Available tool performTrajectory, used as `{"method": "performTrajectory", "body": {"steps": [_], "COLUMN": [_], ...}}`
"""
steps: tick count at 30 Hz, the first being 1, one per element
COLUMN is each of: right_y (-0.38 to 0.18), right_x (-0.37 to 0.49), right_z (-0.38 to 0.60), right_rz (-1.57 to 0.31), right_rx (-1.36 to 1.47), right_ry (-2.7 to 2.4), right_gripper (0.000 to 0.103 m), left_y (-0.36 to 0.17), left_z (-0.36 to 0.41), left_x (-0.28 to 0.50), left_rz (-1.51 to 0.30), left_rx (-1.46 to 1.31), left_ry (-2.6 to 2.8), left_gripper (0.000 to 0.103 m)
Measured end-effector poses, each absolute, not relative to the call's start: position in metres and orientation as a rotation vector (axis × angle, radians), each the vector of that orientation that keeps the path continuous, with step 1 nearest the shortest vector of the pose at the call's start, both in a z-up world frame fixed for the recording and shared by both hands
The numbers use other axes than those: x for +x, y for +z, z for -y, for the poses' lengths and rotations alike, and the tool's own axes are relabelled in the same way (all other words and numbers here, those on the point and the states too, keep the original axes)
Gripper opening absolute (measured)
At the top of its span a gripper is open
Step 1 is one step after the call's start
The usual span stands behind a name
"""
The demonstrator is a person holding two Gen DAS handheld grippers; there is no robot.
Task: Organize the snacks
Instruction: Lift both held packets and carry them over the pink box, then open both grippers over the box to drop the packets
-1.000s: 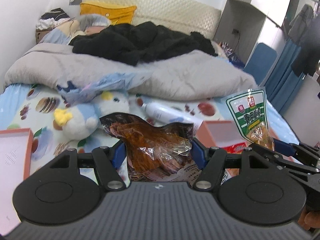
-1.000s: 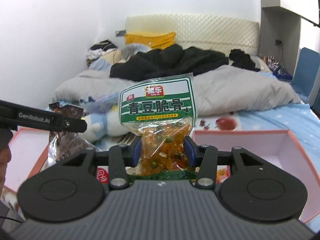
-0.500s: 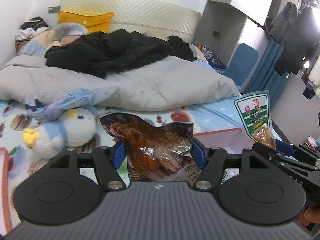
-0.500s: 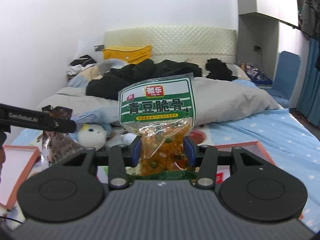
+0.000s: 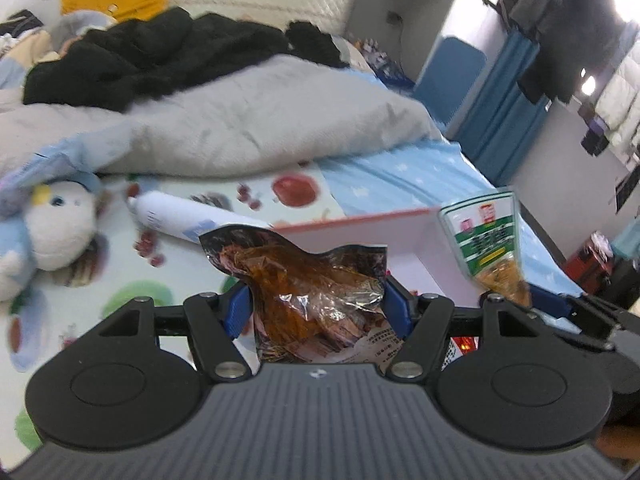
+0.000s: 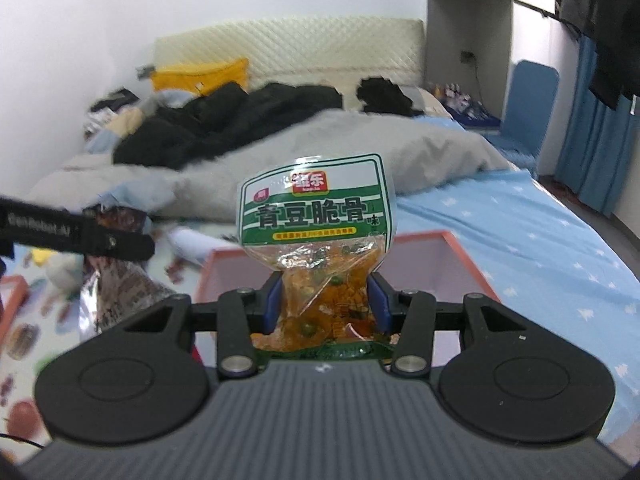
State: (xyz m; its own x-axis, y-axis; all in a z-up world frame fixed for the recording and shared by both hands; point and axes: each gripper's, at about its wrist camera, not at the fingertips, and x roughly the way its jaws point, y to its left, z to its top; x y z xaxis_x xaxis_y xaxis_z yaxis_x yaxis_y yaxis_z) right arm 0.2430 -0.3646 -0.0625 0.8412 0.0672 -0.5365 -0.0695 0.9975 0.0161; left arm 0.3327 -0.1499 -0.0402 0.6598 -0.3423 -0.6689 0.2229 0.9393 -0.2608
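My left gripper (image 5: 316, 304) is shut on a crinkled brown snack packet (image 5: 312, 292), which stands upright between its blue pads. My right gripper (image 6: 324, 304) is shut on a green-and-white snack packet (image 6: 320, 240) with orange pieces inside. Both hang over the bed near a pink box (image 6: 432, 268) with an orange rim, open at the top. In the left wrist view the green packet (image 5: 486, 240) and the right gripper sit at the right, beside the box (image 5: 360, 236). In the right wrist view the left gripper's finger (image 6: 80, 236) and the brown packet (image 6: 116, 280) show at the left.
A white spray can (image 5: 188, 216) and a plush penguin (image 5: 44, 232) lie on the patterned sheet. A grey duvet (image 5: 248, 128) and black clothes (image 5: 160, 52) cover the bed behind. Part of a second orange-rimmed box lid (image 6: 12, 300) shows at the left. Blue curtains (image 5: 504, 108) hang at the right.
Both grippers swung to the right with their packets still held; the pink box now lies directly ahead, and the plush toy and the lid have slid toward the left edge.
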Motion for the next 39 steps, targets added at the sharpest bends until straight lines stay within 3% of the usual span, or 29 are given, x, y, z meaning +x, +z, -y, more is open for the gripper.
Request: {"method": "performTrajectory", "body": {"steps": [15,17,19,23,39], "right_y": [-0.123,-0.124,-0.123,-0.114,-0.011], "right_x": [0.280,0.283,0.283,0.281,0.222], "right_z": [0.394,0.396,0.396,0.396,0.395], "right_rz": [-0.731,-0.736,-0.736,-0.727,-0.522], "right_rx": [0.073,0.090,0.095,0.093,0.161], "right_ry": [-0.001,-0.006,-0.006,-0.002,-0.007], "right_gripper": [0.050,0.052,0.054,0.062,0.063], "left_y": [-0.095,-0.094,-0.093,-0.087,0.014], "left_z": [0.185,0.185,0.183,0.168,0.130], "left_x": [0.385,0.387,0.388,0.387,0.320], "left_rz": [-0.927,-0.921,-0.920,-0.915,-0.714], "left_rx": [-0.146,-0.138,-0.134,-0.187,-0.170], "left_ry": [-0.355,-0.356,-0.342,-0.321,-0.380], "left_gripper": [0.072,0.074,0.083,0.085,0.088]}}
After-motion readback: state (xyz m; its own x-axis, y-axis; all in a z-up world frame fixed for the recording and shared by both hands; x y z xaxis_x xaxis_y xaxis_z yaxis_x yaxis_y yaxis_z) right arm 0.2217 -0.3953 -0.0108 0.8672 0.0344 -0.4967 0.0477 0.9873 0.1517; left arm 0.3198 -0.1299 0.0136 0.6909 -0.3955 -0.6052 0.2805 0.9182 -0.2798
